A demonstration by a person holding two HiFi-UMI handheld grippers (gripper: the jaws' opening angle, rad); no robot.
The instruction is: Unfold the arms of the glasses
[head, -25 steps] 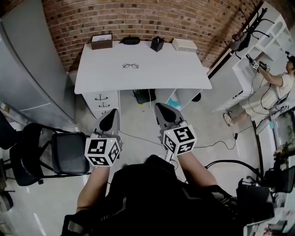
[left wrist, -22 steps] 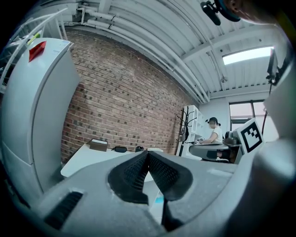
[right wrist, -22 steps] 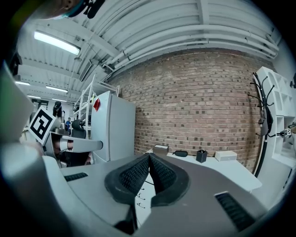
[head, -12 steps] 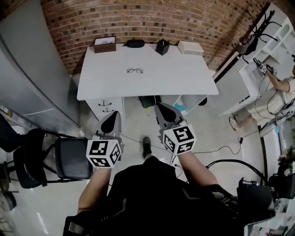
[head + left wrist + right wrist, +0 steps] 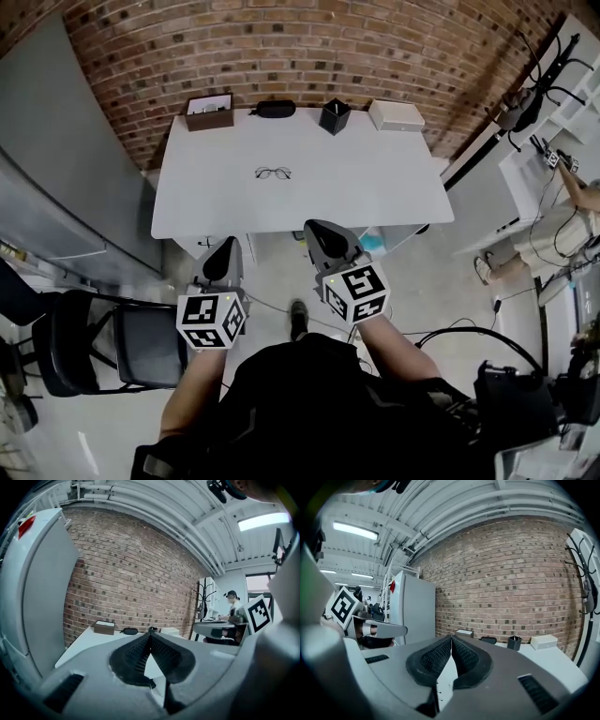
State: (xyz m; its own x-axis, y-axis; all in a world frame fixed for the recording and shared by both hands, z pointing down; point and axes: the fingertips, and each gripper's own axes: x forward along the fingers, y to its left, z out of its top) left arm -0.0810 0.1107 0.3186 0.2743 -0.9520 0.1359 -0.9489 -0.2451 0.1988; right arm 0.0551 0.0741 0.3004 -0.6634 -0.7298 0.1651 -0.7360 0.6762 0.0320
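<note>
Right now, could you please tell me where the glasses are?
In the head view the glasses lie alone on the white table, slightly left of its middle, in front of the black case by the brick wall.

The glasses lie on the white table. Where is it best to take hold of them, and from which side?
Probably by the front frame, at one outer end beside a lens, coming over the near edge of the table. The glasses lie alone in its middle, lenses side by side across it, so both ends are free. How the arms lie is too small to tell.
</note>
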